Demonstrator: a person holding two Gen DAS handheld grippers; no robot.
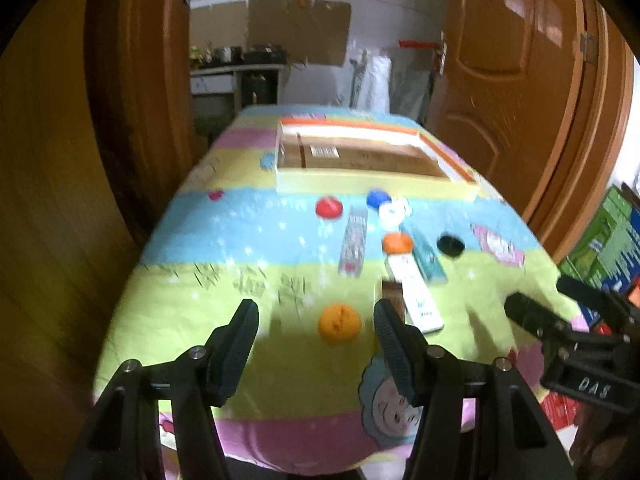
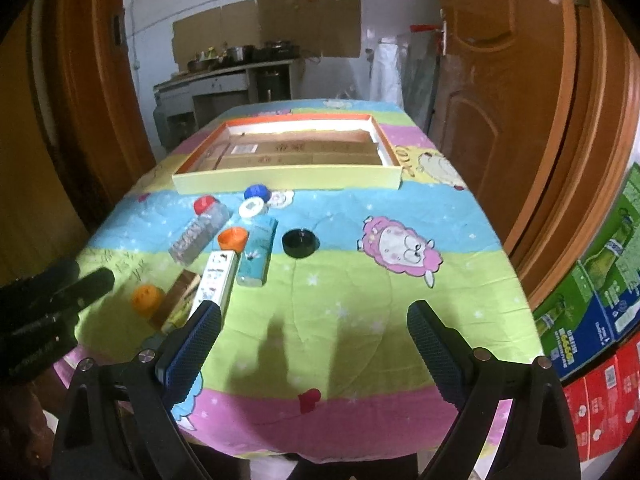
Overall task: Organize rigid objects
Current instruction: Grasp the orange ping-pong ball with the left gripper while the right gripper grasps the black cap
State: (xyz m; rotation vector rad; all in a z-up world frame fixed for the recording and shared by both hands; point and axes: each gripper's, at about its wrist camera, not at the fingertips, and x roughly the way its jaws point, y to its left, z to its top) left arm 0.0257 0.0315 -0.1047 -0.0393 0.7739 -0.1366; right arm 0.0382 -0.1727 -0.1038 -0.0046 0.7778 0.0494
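Loose items lie on a cartoon-print tablecloth in front of a shallow cardboard tray (image 1: 376, 186) (image 2: 288, 181). They include a clear bottle with a red cap (image 1: 354, 240) (image 2: 200, 226), a blue cap (image 1: 378, 198) (image 2: 257, 192), a white cap (image 1: 392, 213) (image 2: 252, 208), an orange cap (image 1: 397, 243) (image 2: 233, 239), a teal box (image 1: 429, 257) (image 2: 258, 254), a white box (image 1: 417, 294) (image 2: 218, 276), a brown box (image 2: 180, 304), a black lid (image 1: 450, 246) (image 2: 300, 243) and a yellow-orange cap (image 1: 339, 324) (image 2: 146, 298). My left gripper (image 1: 316, 316) (image 2: 94, 280) hovers open just short of the yellow-orange cap. My right gripper (image 2: 314, 316) (image 1: 536, 316) hangs open and empty over bare cloth.
Brown wooden doors (image 2: 520, 100) flank the table on both sides. Stacked green, blue and red cartons (image 2: 592, 300) stand on the floor to the right. The table's near edge (image 2: 320, 452) lies just under the grippers. A counter with pots (image 2: 236, 68) stands in the far room.
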